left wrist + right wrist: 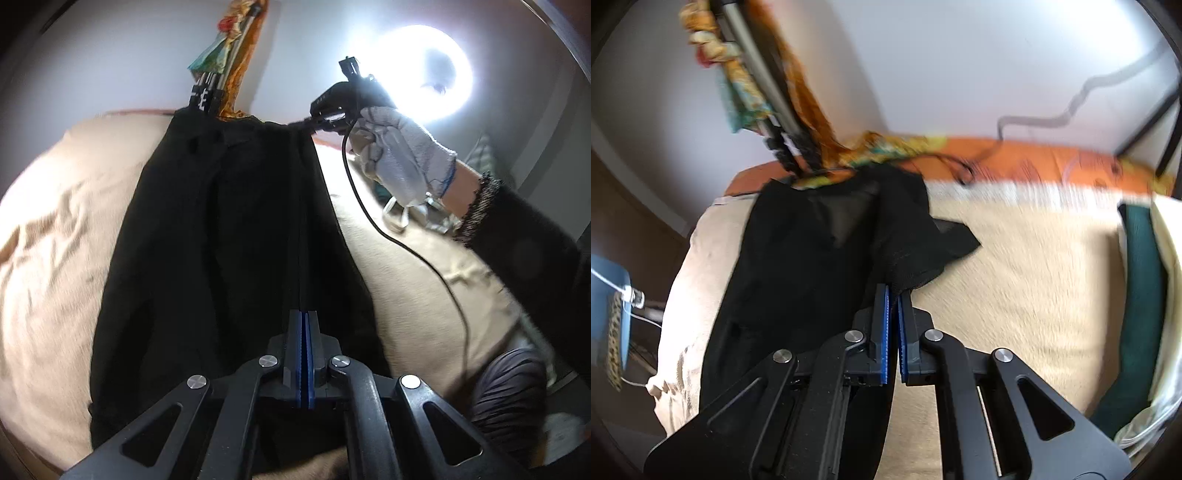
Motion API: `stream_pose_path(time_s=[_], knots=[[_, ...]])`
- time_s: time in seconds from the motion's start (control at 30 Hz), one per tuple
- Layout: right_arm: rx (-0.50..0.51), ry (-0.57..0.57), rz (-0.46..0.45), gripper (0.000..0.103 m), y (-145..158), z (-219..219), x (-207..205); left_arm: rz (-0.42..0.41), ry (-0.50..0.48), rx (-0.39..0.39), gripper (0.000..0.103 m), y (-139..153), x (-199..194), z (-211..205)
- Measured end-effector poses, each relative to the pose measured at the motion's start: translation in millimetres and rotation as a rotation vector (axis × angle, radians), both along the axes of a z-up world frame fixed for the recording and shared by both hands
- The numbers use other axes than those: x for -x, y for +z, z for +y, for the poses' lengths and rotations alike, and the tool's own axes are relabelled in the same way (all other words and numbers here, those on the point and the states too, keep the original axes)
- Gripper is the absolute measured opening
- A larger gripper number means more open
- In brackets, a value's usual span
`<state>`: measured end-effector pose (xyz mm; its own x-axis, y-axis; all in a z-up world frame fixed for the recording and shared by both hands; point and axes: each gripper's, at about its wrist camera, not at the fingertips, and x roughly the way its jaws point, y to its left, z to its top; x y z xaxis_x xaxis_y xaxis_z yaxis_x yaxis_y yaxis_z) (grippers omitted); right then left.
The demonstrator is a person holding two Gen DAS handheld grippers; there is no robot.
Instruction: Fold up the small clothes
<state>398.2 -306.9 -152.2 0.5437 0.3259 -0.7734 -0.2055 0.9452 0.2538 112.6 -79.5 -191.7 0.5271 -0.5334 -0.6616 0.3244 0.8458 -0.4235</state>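
Note:
A black garment [229,236] is stretched out above a beige bedsheet [55,258]. My left gripper [304,314] is shut on its near edge, blue pads pressed together on the cloth. My right gripper [321,123], held by a gloved hand [402,155], pinches the garment's far corner. In the right wrist view the right gripper [893,291] is shut on a fold of the black garment [812,243], with a loose flap hanging to the right over the bedsheet [1015,273].
A bright ring light [428,70] glares at upper right. A black cable [406,247] trails from the right gripper over the bed. A colourful cloth on tripod legs [768,96] stands behind the bed. An orange mattress edge [1052,158] and a green item [1141,295] lie right.

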Motion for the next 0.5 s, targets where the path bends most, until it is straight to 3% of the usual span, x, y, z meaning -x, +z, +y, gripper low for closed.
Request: stream_pose_path(time_s=[0.13,0.27,0.33,0.4,0.47,0.5], knots=[[0.188,0.066,-0.045,0.005,9,49,-4,0.051,0.044,0.097,0.0,-5,2,17],[0.266,0.183,-0.018,0.005,-6,97,-14,0.072,0.087,0.113,0.0,-11,3,32],[0.242,0.18,0.033,0.005,-15,106,-25,0.093,0.103,0.105,0.0,-16,4,36],[0.126,0.156,0.051,0.007,-12,97,-31,0.114,0.118,0.112,0.0,-21,5,41],[0.017,0.125,0.054,0.026,-6,81,-35,0.126,0.124,0.12,0.0,-25,5,43],[-0.014,0.107,0.05,0.029,-4,74,-34,0.127,0.124,0.119,0.0,-27,6,43]])
